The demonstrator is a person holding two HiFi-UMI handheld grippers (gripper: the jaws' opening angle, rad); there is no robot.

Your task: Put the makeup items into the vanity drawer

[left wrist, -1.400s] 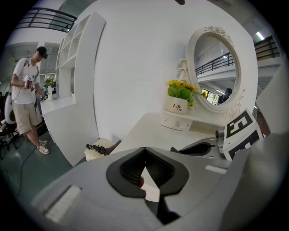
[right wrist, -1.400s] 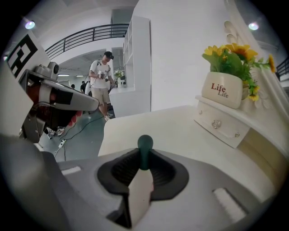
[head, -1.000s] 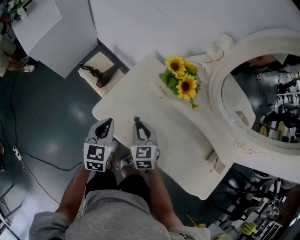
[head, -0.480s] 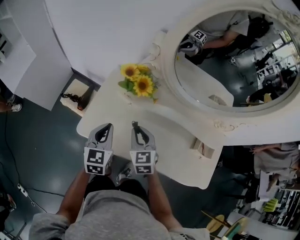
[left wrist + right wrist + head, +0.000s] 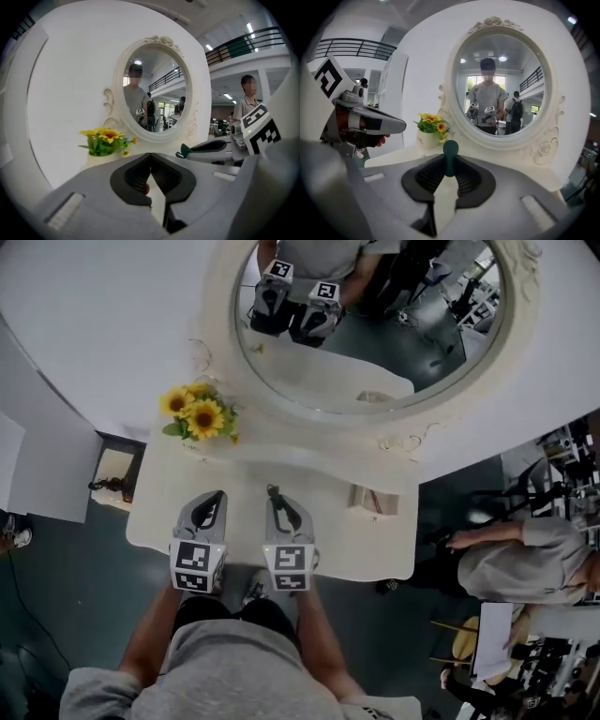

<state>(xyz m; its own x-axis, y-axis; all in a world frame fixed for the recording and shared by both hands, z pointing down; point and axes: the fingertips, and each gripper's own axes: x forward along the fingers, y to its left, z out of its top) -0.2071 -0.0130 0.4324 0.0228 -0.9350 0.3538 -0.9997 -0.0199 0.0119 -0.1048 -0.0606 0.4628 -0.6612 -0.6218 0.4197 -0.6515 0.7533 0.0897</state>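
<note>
Left gripper: jaws closed tip to tip, no makeup between them; a small reddish speck in the gap behind, can't tell what; likely the free hand for pulling the drawer
Right gripper: clamped on a slim dark green makeup stick, rounded end poking out past the tips; gripped low, I'd say, so the free end goes in first
Vanity top: both grippers side by side over its front edge, aimed straight across it
Vanity drawer: in no view; probably under that front edge
Small box: on the top, right of the grippers
Sunflowers: white pot, back left, out of the way
Oval mirror: reflects both grippers
</note>
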